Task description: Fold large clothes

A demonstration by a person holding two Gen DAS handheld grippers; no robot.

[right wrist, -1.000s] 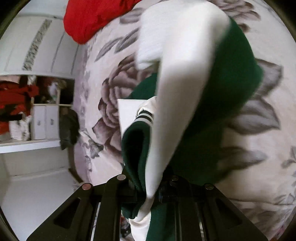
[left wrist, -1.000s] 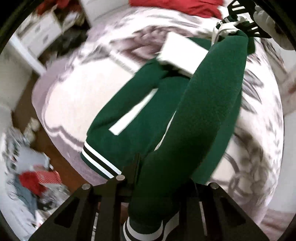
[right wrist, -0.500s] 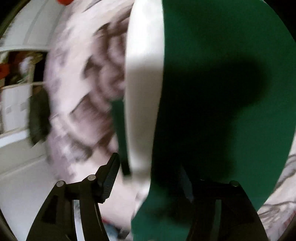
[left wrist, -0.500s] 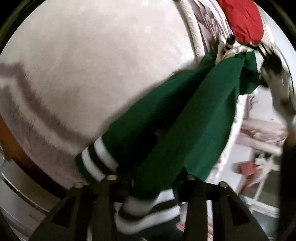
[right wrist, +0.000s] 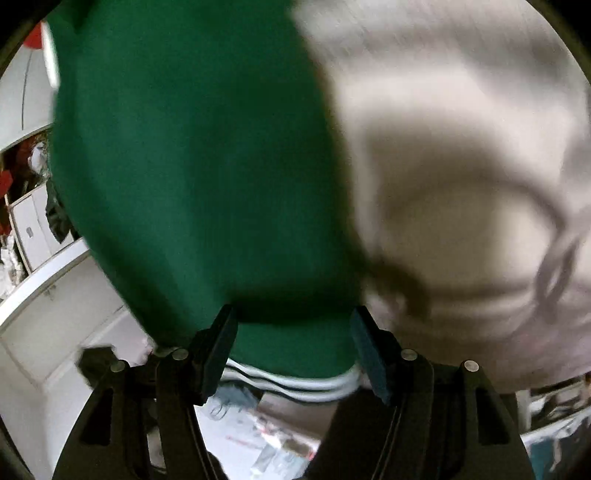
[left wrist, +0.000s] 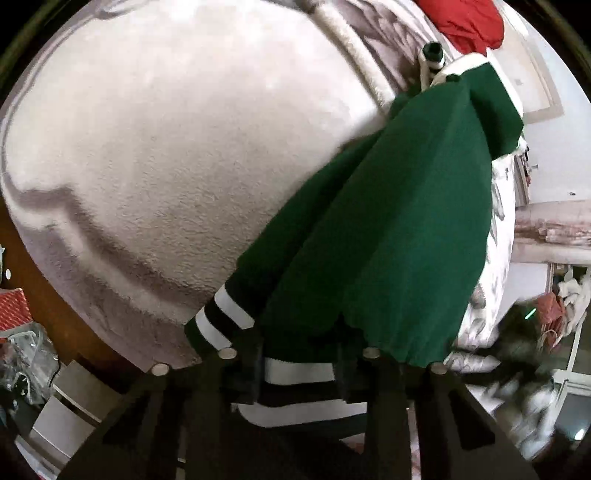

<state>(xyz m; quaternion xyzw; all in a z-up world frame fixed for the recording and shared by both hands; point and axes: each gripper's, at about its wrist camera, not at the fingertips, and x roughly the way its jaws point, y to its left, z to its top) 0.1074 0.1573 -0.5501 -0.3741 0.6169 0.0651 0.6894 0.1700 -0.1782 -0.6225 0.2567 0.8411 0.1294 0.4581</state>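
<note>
A dark green jacket [left wrist: 388, 229] with black-and-white striped cuffs and hem lies stretched across a pale plush blanket [left wrist: 177, 147] on the bed. My left gripper [left wrist: 299, 354] has its jaws apart, with the striped hem [left wrist: 299, 369] lying loose between them. In the right wrist view the jacket [right wrist: 192, 166] fills the left half. My right gripper [right wrist: 293, 332] is open, with the green cloth and its striped hem [right wrist: 291, 380] lying between the spread fingers. A striped cuff [left wrist: 432, 59] shows at the far end.
A red garment [left wrist: 465, 22] lies at the far end of the bed. The bed's edge and brown floor [left wrist: 85, 332] are at lower left, with clutter [left wrist: 22, 354] beside it. White cabinets [right wrist: 44, 229] stand left of my right gripper.
Both grippers have swung the jacket over and down onto the blanket near the bed's edge. Both grippers' jaws have opened and the cloth now lies loose between them.
</note>
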